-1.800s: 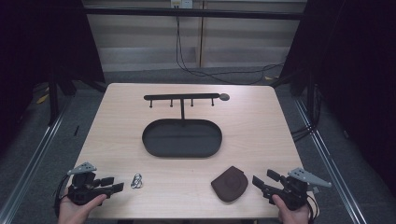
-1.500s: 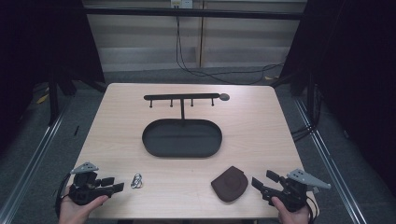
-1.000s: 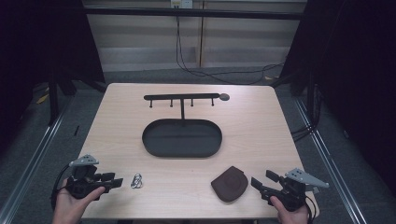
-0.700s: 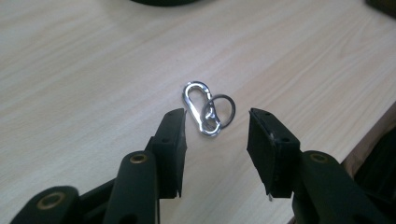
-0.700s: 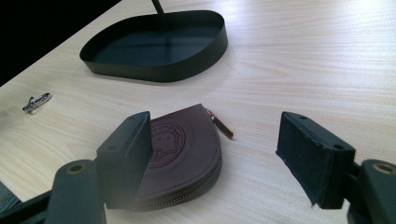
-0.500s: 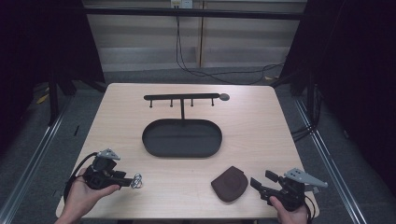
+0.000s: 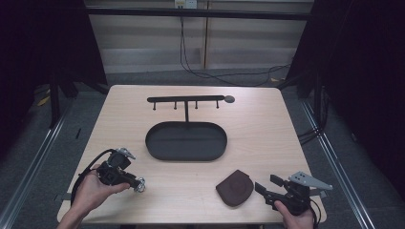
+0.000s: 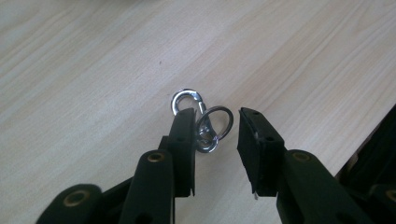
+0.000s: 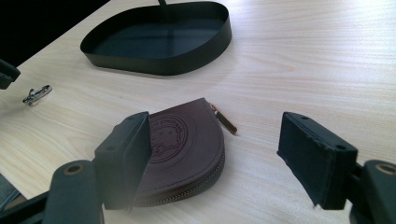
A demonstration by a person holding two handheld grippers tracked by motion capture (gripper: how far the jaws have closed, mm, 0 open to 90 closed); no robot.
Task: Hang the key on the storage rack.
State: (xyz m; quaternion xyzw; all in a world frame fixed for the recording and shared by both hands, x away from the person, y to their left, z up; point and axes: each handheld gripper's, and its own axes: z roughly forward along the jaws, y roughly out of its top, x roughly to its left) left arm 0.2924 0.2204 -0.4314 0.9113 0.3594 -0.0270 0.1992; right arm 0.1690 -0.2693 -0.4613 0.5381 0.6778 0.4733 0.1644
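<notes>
Steel key clip [image 8: 201, 122] lies between the left gripper's [image 8: 215, 135] closing jaws, near the table's [image 7: 267, 143] front-left corner.

Its jaws have just been narrowing but a gap remains on one side, so no grip yet; bare wood lies open all around the clip. The right gripper [image 9: 224, 154] holds its jaws wide near the front-right corner, with the brown leather pouch [image 9: 187, 149] lying ahead of them. Mid-table, the black oval tray [image 7: 186, 141] stands well apart from both, its hook rack [image 7: 186, 100] behind.
</notes>
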